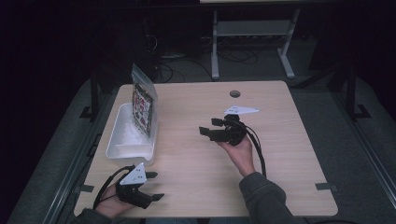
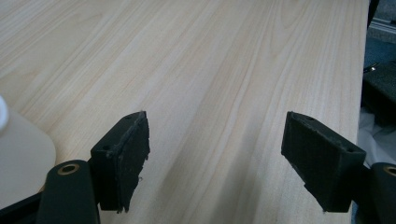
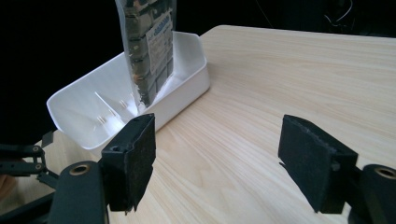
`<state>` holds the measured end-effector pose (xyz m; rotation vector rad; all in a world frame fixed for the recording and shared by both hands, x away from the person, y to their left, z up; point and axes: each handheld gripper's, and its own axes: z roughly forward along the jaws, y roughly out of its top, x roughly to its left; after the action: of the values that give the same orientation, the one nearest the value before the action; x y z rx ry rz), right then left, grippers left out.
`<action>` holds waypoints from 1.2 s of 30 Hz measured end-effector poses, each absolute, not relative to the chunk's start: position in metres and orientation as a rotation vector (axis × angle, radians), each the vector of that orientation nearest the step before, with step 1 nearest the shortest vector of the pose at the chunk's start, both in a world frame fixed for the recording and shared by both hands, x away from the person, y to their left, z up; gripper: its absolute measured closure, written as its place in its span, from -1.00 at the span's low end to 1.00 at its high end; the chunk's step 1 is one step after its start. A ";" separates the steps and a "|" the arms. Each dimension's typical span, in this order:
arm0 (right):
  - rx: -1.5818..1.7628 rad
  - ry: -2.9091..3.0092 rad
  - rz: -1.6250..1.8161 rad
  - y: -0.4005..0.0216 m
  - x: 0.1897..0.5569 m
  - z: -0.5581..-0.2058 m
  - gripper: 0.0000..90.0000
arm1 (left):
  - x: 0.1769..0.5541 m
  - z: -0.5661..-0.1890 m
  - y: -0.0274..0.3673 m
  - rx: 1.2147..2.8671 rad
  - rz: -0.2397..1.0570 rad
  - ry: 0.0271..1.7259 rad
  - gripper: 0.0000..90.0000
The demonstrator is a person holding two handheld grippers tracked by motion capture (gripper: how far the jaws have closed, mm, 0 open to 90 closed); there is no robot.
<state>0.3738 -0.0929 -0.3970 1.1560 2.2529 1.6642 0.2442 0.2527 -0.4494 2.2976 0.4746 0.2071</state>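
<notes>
A pale wood-grain table [image 1: 280, 154] with rounded corners fills the middle of the high view, with a small round cable hole [image 1: 235, 94] near its far edge. Around it the room is dark: grey floor on both sides, and at the top of the frame the white metal legs of another desk [image 1: 215, 51] with loose cables on the floor beside them.

At the left of the frame, on the table's left edge, sits one white rectangular plastic tub [image 1: 120, 151]. One clear plastic pouch with printed contents [image 1: 143, 100] stands upright in it, leaning against the tub's right wall; in the right gripper view the pouch [image 3: 150, 51] rises at the upper left from the tub [image 3: 187, 81]. Nothing lies on the bare wood between the tub and the grippers.

There are two black two-jaw grippers. The left gripper [image 1: 154, 185] rests at the lower left of the high view, just below the tub, its jaws spread wide and empty over bare wood. The right gripper [image 1: 211, 126] sits mid-frame, pointing left toward the tub, jaws also wide apart with nothing between them.
</notes>
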 end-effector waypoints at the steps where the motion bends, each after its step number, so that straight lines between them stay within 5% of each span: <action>1: 1.157 2.250 1.663 -0.096 0.373 -0.397 -0.41 | 0.244 -0.449 0.253 2.297 0.207 0.474 -0.49; 36: 1.262 2.251 1.622 -0.179 0.331 -0.422 -0.45 | 0.243 -0.449 0.252 2.279 0.210 0.474 -0.50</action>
<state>0.3307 -0.1786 -0.4219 1.2615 2.2507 1.6221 0.2431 0.2522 -0.4488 2.2790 0.4742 0.2103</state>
